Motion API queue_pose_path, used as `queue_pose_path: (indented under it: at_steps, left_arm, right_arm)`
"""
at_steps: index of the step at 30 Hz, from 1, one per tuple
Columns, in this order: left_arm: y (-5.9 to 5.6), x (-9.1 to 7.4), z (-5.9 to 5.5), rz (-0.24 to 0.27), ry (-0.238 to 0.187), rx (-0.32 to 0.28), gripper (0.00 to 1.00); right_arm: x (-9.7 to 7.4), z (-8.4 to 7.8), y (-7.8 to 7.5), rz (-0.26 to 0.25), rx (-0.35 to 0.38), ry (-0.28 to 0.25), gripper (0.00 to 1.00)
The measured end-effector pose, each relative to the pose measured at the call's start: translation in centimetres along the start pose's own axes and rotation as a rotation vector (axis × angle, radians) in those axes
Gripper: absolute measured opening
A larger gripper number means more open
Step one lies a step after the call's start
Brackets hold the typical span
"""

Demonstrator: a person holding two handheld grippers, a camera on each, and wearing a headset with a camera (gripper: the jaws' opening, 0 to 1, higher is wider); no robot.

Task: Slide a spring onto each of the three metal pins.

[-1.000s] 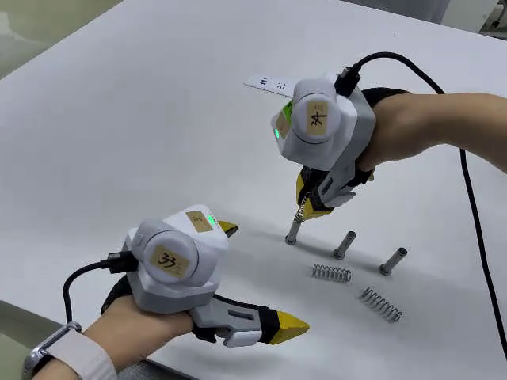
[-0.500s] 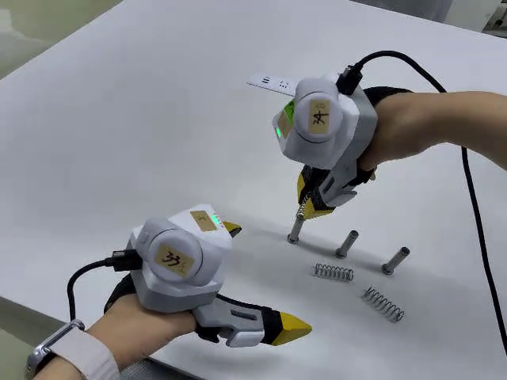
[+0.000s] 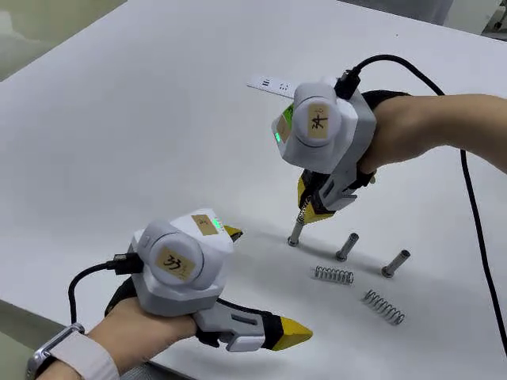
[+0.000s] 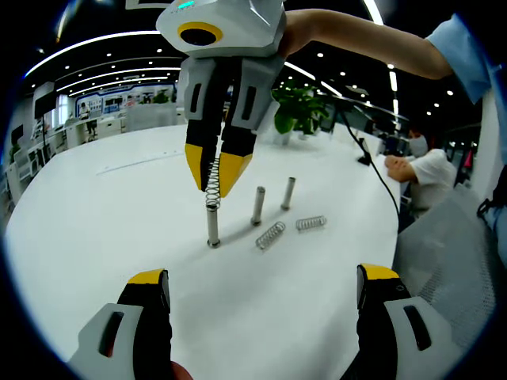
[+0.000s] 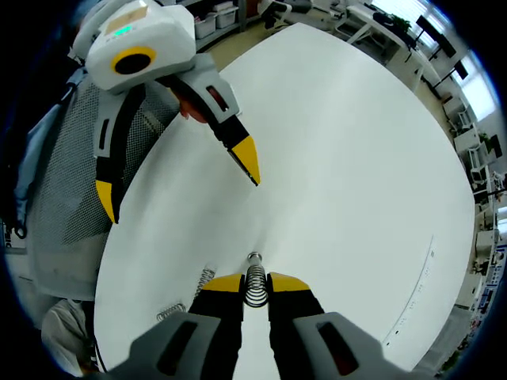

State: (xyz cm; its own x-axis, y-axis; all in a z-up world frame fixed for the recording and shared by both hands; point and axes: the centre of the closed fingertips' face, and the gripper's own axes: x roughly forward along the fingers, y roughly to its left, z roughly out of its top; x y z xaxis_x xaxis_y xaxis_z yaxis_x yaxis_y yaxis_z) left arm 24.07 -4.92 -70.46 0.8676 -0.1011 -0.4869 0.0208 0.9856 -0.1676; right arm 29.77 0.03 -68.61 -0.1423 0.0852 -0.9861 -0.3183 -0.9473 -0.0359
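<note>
My right gripper [image 3: 306, 210] [image 5: 254, 282] [image 4: 215, 170] is shut on a spring [image 5: 254, 283] [image 4: 212, 184] and holds it upright right over the top of the leftmost metal pin [image 3: 295, 232] [image 4: 213, 226]. The spring's lower end meets the pin's tip. Two more upright pins [image 3: 346, 246] [image 3: 394, 263] stand to the right. Two loose springs [image 3: 333, 275] [image 3: 383, 306] lie on the white table in front of them. My left gripper [image 3: 261, 285] [image 4: 261, 293] is open and empty, low at the near left, well short of the pins.
A white ruler-like strip [image 3: 269, 82] lies flat behind the right gripper. A black cable [image 3: 475, 229] trails from the right gripper along the table's right side. The table's near edge [image 3: 47, 313] runs under my left hand. A seated person [image 4: 424, 170] is far off.
The right gripper has barely shifted, keeping the spring at the top of the leftmost pin. The left gripper stays put; the slight picture shift is the camera's.
</note>
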Motion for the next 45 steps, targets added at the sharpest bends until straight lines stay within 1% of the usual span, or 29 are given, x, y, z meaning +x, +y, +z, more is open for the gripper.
queue_pose_path:
  at_steps: [4, 6, 9, 15, 21, 22, 30, 32, 34, 37, 41, 45]
  left_arm:
    - [0.0, 0.0, -0.1, -0.002, 0.002, 0.001, 1.00]
    - [0.0, 0.0, 0.0, -0.002, 0.001, 0.000, 1.00]
    - [0.0, 0.0, 0.0, 0.000, 0.001, -0.001, 1.00]
    - [0.1, 0.0, 0.0, 0.003, 0.001, -0.004, 1.00]
    - [0.0, 0.0, 0.0, 0.000, 0.003, -0.007, 1.00]
    - [0.0, 0.0, 0.1, 0.000, 0.002, -0.007, 1.00]
    - [0.0, 0.1, 0.0, -0.002, 0.003, -0.012, 1.00]
    - [0.0, 0.1, 0.0, -0.002, 0.005, -0.012, 1.00]
    - [0.0, 0.1, -0.1, -0.002, 0.005, -0.013, 1.00]
    - [0.0, 0.1, -0.2, -0.004, 0.008, -0.014, 1.00]
    - [0.0, 0.1, -0.1, -0.005, 0.006, -0.013, 1.00]
    - [0.0, 0.1, -0.2, -0.008, 0.008, -0.015, 1.00]
  right_arm:
    - [0.1, 0.0, 0.0, 0.002, 0.003, 0.000, 0.12]
    - [0.2, -0.2, -0.1, 0.005, -0.004, 0.011, 0.12]
    - [0.0, -0.1, -0.1, 0.011, -0.006, 0.011, 0.12]
    - [0.6, 0.0, -0.2, 0.014, -0.011, 0.014, 0.12]
    - [1.1, -0.2, -0.2, 0.019, -0.026, 0.036, 0.12]
    - [1.4, -0.4, -0.1, 0.017, -0.031, 0.040, 0.12]
    - [2.4, -0.6, 0.0, 0.015, -0.048, 0.071, 0.12]
    - [2.3, -0.2, 0.0, 0.019, -0.048, 0.073, 0.12]
    - [2.5, -0.4, 0.0, 0.013, -0.052, 0.083, 0.13]
    - [2.7, -0.3, 0.2, 0.019, -0.045, 0.084, 0.13]
    - [3.7, -0.8, 0.2, 0.021, -0.039, 0.091, 0.13]
    - [4.3, -0.9, 0.2, 0.019, -0.025, 0.089, 0.13]
